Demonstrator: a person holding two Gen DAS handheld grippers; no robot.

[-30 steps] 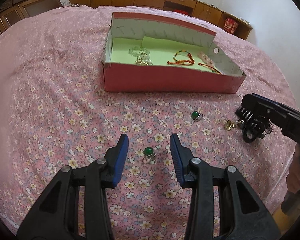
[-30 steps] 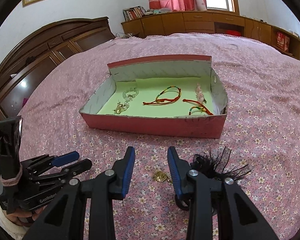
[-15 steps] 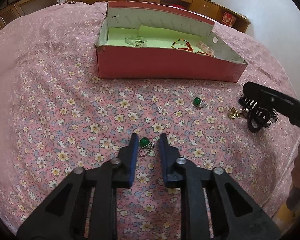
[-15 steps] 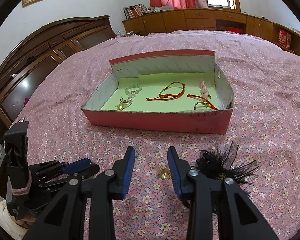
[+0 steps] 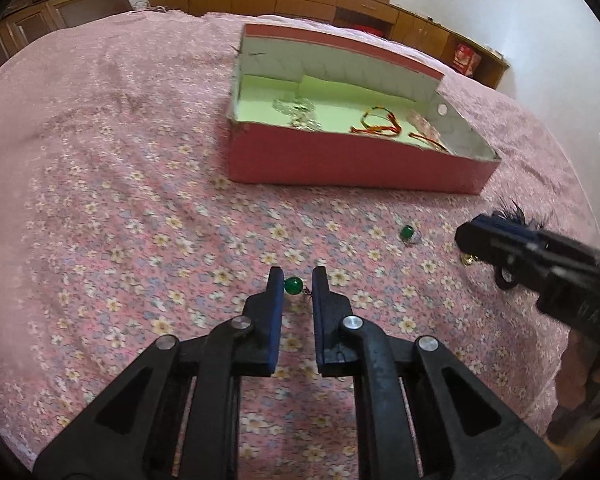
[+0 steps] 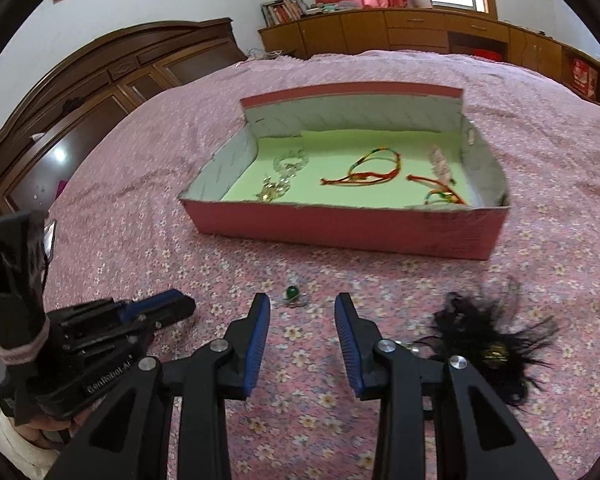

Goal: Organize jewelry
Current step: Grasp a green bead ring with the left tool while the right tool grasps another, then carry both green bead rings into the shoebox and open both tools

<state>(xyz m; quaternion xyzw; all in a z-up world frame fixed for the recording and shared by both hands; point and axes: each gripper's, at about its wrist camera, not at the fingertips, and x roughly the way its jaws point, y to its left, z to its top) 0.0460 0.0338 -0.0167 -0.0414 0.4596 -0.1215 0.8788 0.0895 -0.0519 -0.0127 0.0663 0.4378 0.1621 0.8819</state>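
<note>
My left gripper point(image 5: 296, 280) is shut on a green-stone ring point(image 5: 293, 285) and holds it between the blue pads just above the floral bedspread. A second green-stone ring point(image 5: 407, 233) lies on the bed to the right; it also shows in the right wrist view point(image 6: 291, 292), ahead of my right gripper point(image 6: 302, 308), which is open and empty. A small gold piece point(image 5: 469, 259) lies by the right gripper's tip. The pink box point(image 6: 340, 224) with a green floor holds red cord bracelets point(image 6: 364, 168), a clear bead bracelet point(image 6: 288, 164) and other pieces.
A black feather hair clip point(image 6: 488, 344) lies on the bed right of my right gripper. The left gripper's body point(image 6: 100, 328) sits at the left of the right wrist view. Wooden cabinets point(image 6: 420, 32) and a headboard point(image 6: 80, 92) border the bed.
My left gripper lowered onto the near green ring, closed on it and lifted it slightly. My right gripper shifted left, away from the gold piece, toward the second green ring.
</note>
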